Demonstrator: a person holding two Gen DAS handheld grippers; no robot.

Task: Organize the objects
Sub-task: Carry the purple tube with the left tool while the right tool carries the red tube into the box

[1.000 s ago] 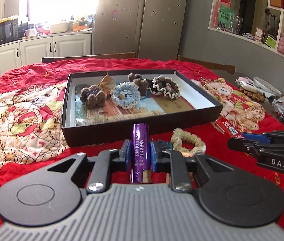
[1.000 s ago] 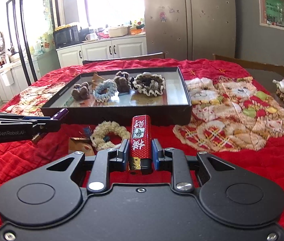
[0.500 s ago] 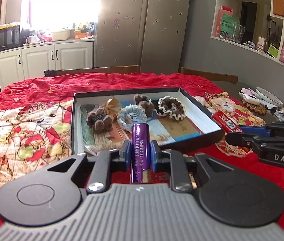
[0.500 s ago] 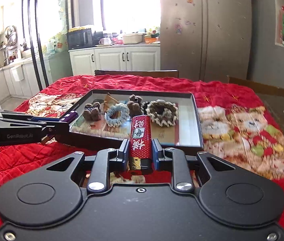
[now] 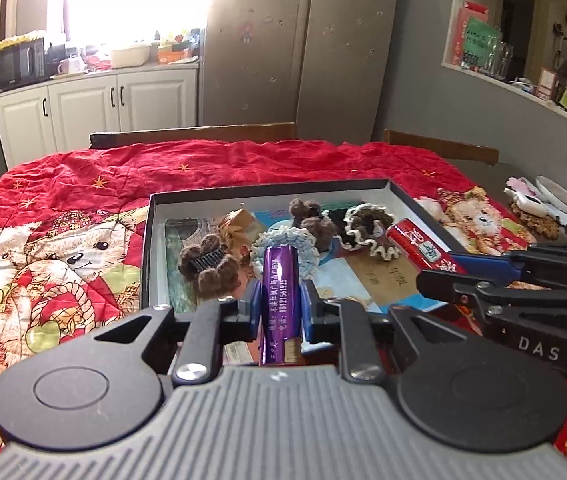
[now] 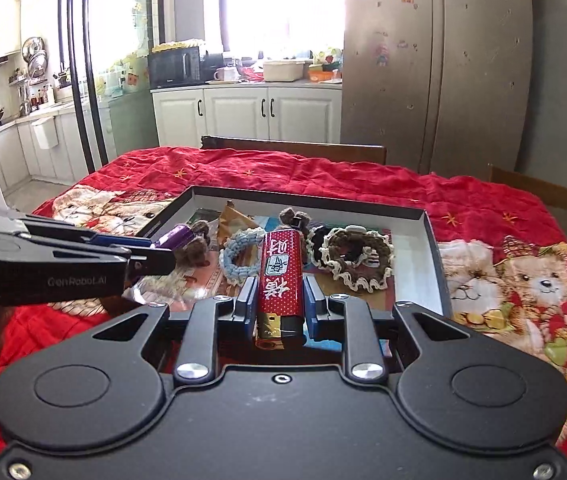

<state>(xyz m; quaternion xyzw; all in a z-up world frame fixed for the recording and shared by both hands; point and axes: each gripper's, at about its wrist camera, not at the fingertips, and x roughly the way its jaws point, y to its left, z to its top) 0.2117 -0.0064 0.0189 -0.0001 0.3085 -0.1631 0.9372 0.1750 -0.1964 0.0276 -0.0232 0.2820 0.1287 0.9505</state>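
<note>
A: Left gripper (image 5: 281,298) clamped on a purple lighter (image 5: 281,288). Metallic violet sleeve, a column of pale print and digits running lengthwise, a brownish end nearest the camera. It points away along the fingers, blue pads pressing both flanks.

B: Right gripper (image 6: 277,300) likewise closed, on a red lighter (image 6: 279,276). Glossy red body speckled with fine white dots, large white characters, a small pale label mid-body, gold band and black cap at the near end.

A: Position of each?

B: Both held in the air over the near edge of the black tray (image 5: 147,248), which sits on the bench under a red cloth (image 5: 83,172) printed with bears. In the left wrist view the red lighter enters from the right, slanting over the tray's right-hand wall. In the right wrist view the purple tip shows at left, just in front of a brown item.

A: Tray contents?

B: White inside walls, printed cards or paper on the floor. A brown fuzzy hair clip (image 5: 207,266) with a black comb, a pale blue knitted scrunchie (image 5: 307,240) directly behind the purple lighter, a brown-and-cream ruffled scrunchie (image 6: 353,256) further right, a tan folded piece toward the back. Whether the lighters touch anything in the tray cannot be told; they look clear of it.
</note>
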